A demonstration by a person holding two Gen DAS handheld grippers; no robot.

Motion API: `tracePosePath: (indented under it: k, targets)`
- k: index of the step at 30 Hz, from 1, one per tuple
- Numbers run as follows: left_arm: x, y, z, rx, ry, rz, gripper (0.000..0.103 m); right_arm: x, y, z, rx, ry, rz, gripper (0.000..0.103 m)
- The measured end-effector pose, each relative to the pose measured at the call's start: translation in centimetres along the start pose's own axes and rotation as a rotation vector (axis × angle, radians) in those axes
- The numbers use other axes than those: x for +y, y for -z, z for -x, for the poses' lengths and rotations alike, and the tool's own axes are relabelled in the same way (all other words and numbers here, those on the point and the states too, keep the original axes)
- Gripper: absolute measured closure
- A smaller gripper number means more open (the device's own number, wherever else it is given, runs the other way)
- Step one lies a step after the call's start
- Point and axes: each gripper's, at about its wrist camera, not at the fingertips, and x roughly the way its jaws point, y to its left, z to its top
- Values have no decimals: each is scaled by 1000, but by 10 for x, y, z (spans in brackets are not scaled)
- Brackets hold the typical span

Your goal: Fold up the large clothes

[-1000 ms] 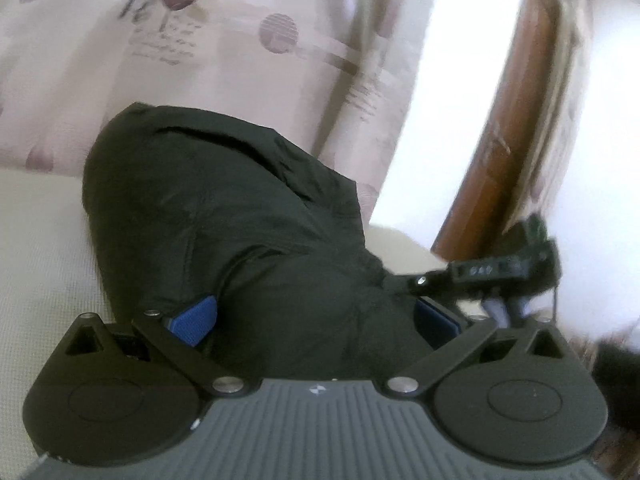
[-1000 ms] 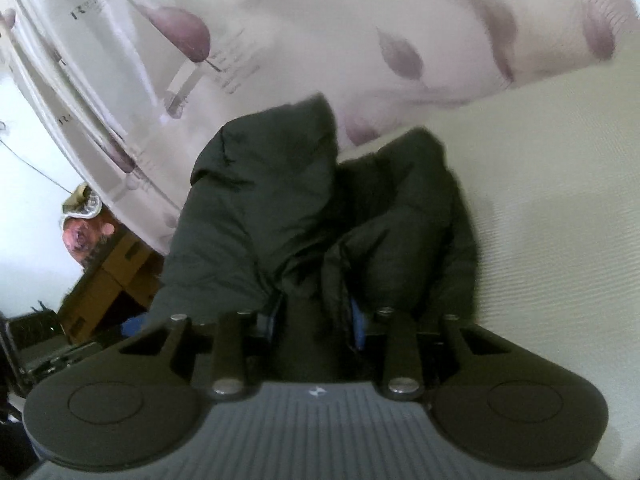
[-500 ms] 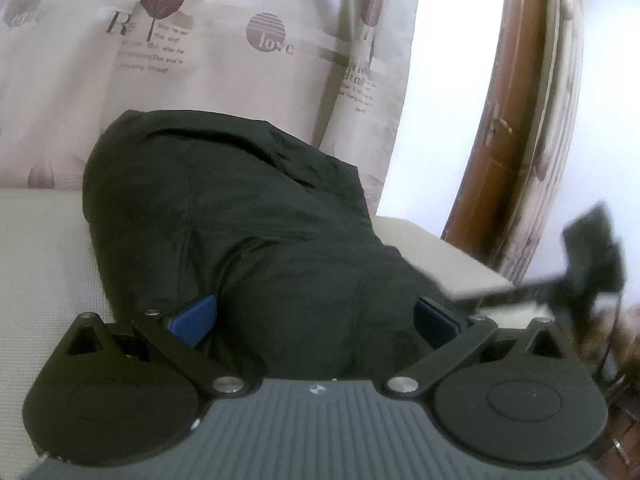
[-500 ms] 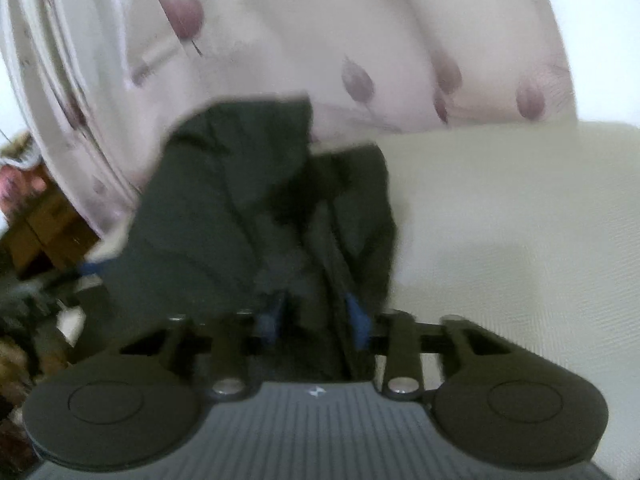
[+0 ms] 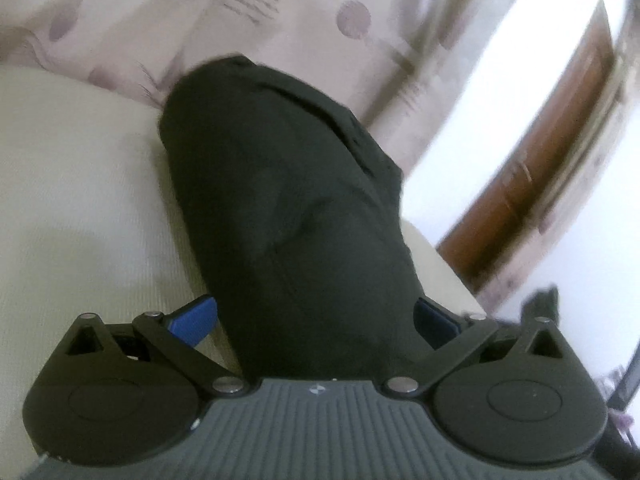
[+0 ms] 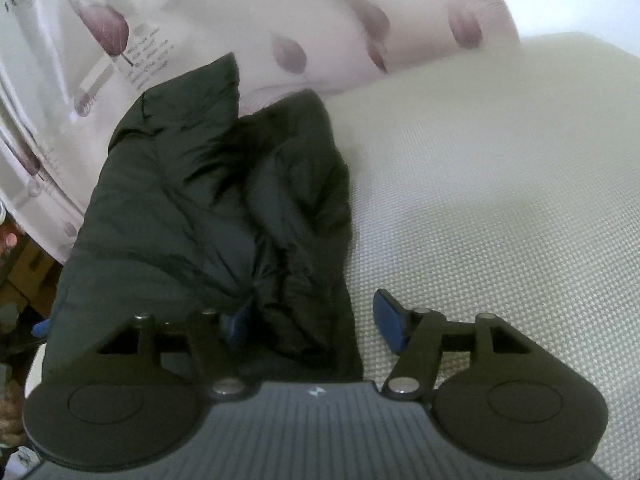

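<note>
A bulky black padded jacket [image 5: 288, 208] lies bunched on a cream textured bed [image 5: 72, 184]. My left gripper [image 5: 316, 320] is wide open, its blue pads [image 5: 194, 316] on either side of a thick fold of the jacket that fills the gap. In the right wrist view the jacket [image 6: 208, 208] lies crumpled on the bed [image 6: 500, 200]. My right gripper [image 6: 316, 324] is open; its right pad [image 6: 390, 326] stands clear over the bed and the left pad is half hidden in the cloth.
A pale curtain with purple leaf print [image 5: 168, 12] hangs behind the bed and also shows in the right wrist view [image 6: 120, 40]. A brown wooden door [image 5: 552, 148] stands at the right. Boxes and clutter [image 6: 16, 264] sit beyond the bed's left edge.
My right gripper has opened and let go of the jacket fold it was pinching. The left gripper has stayed open and tilted, with the jacket lower against the bed.
</note>
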Motion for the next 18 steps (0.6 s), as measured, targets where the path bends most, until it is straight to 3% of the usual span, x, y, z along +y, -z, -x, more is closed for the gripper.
tracePosePath:
  k: [5, 7, 9, 10, 12, 18]
  targets:
    - [6, 13, -36, 104, 44, 47, 0, -1, -6, -6, 34, -18, -3, 41]
    - [11, 17, -47, 123, 63, 72, 0, -1, -7, -9, 58, -55, -22, 52]
    - [15, 17, -50, 120, 84, 72, 3, 3, -3, -10, 58, -49, -13, 53]
    - [17, 17, -46, 108, 84, 67, 7, 5, -2, -9, 56, -51, -17, 54]
    - [18, 16, -36, 90, 57, 33, 24, 4, 3, -8, 55, -68, -59, 55]
    - [30, 7, 9, 63, 3, -15, 30, 35, 34, 2, 74, -128, -96, 59]
